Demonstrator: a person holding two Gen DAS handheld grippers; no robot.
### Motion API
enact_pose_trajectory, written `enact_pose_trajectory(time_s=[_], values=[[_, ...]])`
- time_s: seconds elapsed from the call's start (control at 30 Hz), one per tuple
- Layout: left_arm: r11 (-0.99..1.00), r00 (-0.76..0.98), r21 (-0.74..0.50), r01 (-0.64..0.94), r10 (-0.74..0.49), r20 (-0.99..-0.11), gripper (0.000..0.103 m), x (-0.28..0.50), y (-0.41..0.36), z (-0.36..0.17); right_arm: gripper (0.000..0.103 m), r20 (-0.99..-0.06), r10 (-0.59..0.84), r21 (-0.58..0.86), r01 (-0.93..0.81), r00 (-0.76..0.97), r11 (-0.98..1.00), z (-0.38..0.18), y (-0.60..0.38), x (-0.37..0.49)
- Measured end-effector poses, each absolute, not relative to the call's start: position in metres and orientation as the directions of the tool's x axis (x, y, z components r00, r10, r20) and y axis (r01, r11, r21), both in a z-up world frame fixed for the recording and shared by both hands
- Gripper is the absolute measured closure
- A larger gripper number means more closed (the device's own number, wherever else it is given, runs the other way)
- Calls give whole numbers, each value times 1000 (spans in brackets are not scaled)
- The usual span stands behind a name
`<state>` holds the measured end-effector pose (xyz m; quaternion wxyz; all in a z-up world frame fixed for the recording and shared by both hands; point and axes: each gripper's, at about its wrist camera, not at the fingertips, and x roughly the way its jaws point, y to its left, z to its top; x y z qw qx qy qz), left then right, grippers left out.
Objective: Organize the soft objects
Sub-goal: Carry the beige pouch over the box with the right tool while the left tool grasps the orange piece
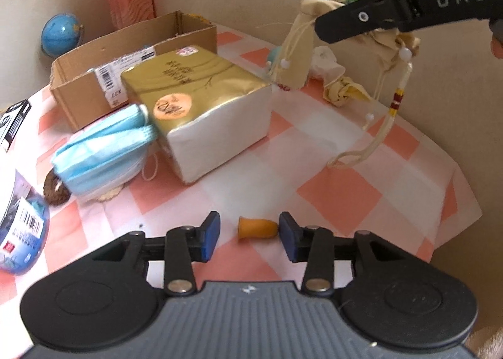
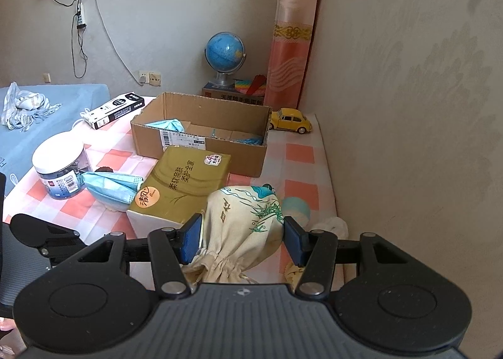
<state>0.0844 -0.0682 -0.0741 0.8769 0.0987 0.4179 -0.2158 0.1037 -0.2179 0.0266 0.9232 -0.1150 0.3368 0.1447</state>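
My right gripper (image 2: pixel 242 239) is shut on a cream drawstring pouch (image 2: pixel 245 230) with green print, held above the table; in the left wrist view the pouch (image 1: pixel 298 54) hangs from that gripper with its beaded cord (image 1: pixel 389 113) trailing to the cloth. My left gripper (image 1: pixel 248 233) is open low over the checked tablecloth (image 1: pixel 339 195), with a small orange rubber cap (image 1: pixel 257 228) between its fingers. A gold tissue pack (image 1: pixel 201 101) lies mid-table beside blue face masks (image 1: pixel 103 151). An open cardboard box (image 2: pixel 201 132) behind holds another mask (image 2: pixel 166 124).
A plastic jar (image 2: pixel 61 167) stands at the left. A crumpled cream cloth (image 1: pixel 342 91), white tissue (image 1: pixel 323 60) and a teal ball (image 2: pixel 295 206) lie near the wall. A yellow toy car (image 2: pixel 290 121), a globe (image 2: pixel 224 54) and a black-white carton (image 2: pixel 118 109) sit at the back.
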Motion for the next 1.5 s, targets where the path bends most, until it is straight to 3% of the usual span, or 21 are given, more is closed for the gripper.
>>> enact_pose_trajectory(time_s=[0.07,0.17,0.5,0.77,0.97,1.27,1.5], values=[[887,557,-9,461,-297,-775,62,83,-68,-74,44,-657,191,-113,-346,729,931,26,-218,104],[883,547,-24,469,-312,-776,78,82,-70,-73,44,-660,194,-112,-351,726,930,25,-217,106],[878,502,-81,471,-342,-794,79,80,-55,-56,44,-680,239,-95,-406,693,909,25,-209,103],[879,530,-40,476,-323,-784,79,76,-28,-26,44,-680,358,-16,-501,640,865,42,-189,111],[888,569,7,460,-289,-770,79,72,-12,-12,44,-693,356,-27,-516,627,856,56,-162,137],[907,595,-10,422,-285,-751,79,70,10,-10,44,-711,321,-10,-465,625,885,88,-121,204],[917,599,-39,397,-291,-746,79,70,24,-15,44,-755,224,43,-295,616,955,97,-98,268]])
